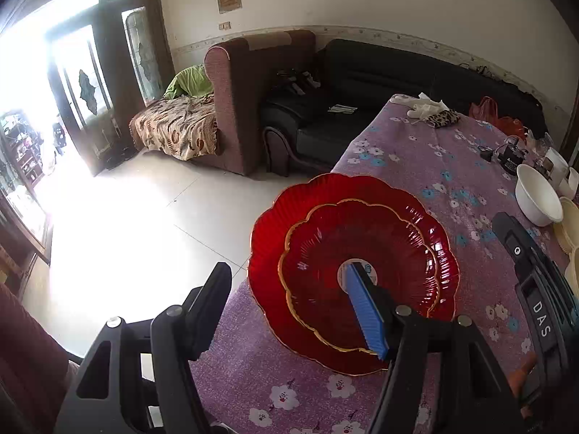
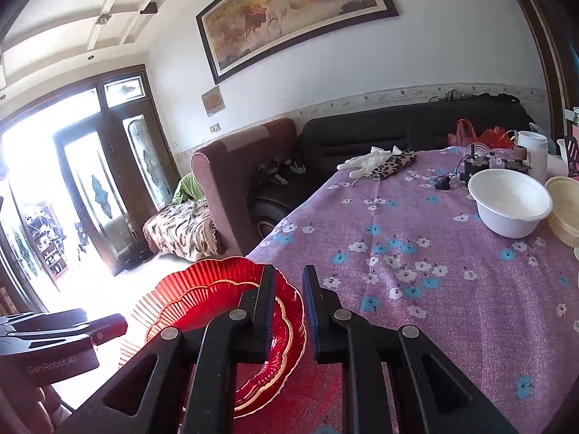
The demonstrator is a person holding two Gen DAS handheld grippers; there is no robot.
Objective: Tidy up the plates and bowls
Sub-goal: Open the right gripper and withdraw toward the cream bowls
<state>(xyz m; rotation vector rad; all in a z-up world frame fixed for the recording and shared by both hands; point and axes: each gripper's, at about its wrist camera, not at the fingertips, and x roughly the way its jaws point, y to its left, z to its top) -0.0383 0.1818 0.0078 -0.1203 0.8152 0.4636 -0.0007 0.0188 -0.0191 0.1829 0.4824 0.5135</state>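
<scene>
Two red scalloped plates lie stacked at the table's left edge, the smaller red plate [image 1: 362,238] inside the large red plate [image 1: 267,289], whose left side overhangs the floor. My left gripper [image 1: 286,267] is open around that side. Its blue-padded finger [image 1: 365,311] hangs over the small plate's centre; the other finger stands off the rim, beyond the table edge. In the right wrist view the stack [image 2: 217,296] lies low left. My right gripper [image 2: 289,275] hovers over its right rim, jaws nearly together, nothing in the slim gap. A white bowl [image 1: 537,199] [image 2: 510,202] stands further right.
Cream bowls [image 2: 564,209] crowd the right edge by the white bowl. White gloves and a leopard pouch [image 2: 383,166] lie at the far end of the purple floral tablecloth [image 2: 416,271], with a black charger [image 2: 443,182] and a white jar [image 2: 532,155]. Sofas stand behind the table.
</scene>
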